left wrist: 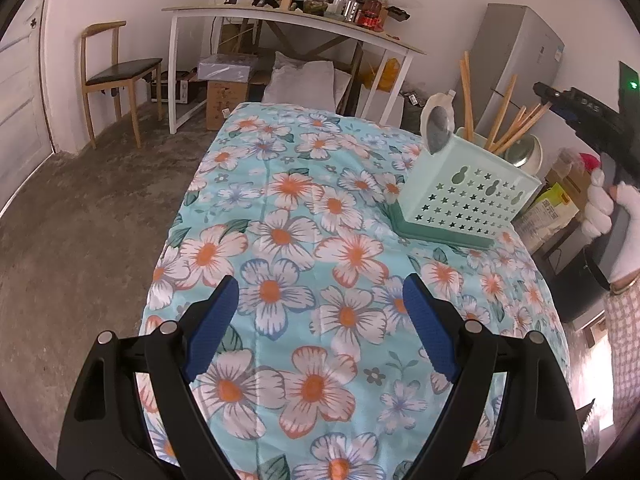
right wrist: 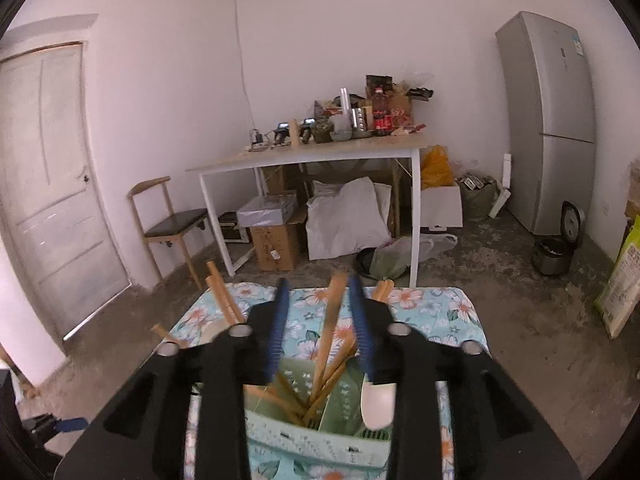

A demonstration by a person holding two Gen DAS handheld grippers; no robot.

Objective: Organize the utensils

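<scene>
A pale green plastic utensil holder with star-shaped holes [left wrist: 460,196] stands on the tabletop covered by a light blue cloth with orange and white flowers [left wrist: 304,240], near the right edge of the tabletop as the left wrist camera sees it. Inside it several light wooden chopsticks [left wrist: 508,128] lean in different directions, and a shiny metal spoon [left wrist: 438,128] and a white plastic spoon [right wrist: 378,404] also stand in its compartments. The left gripper [left wrist: 320,332] hovers over a bare part of the flowered cloth, well apart from the holder; its blue pads [left wrist: 212,332] stand wide and nothing is between them. The right gripper [right wrist: 320,328], held by a hand in a white glove [left wrist: 608,208], is just above the holder. Its jaws are partly apart, and one wooden chopstick [right wrist: 332,320] rises between them from the holder; the blue pads do not seem to press on it, though this part of the picture is blurred.
</scene>
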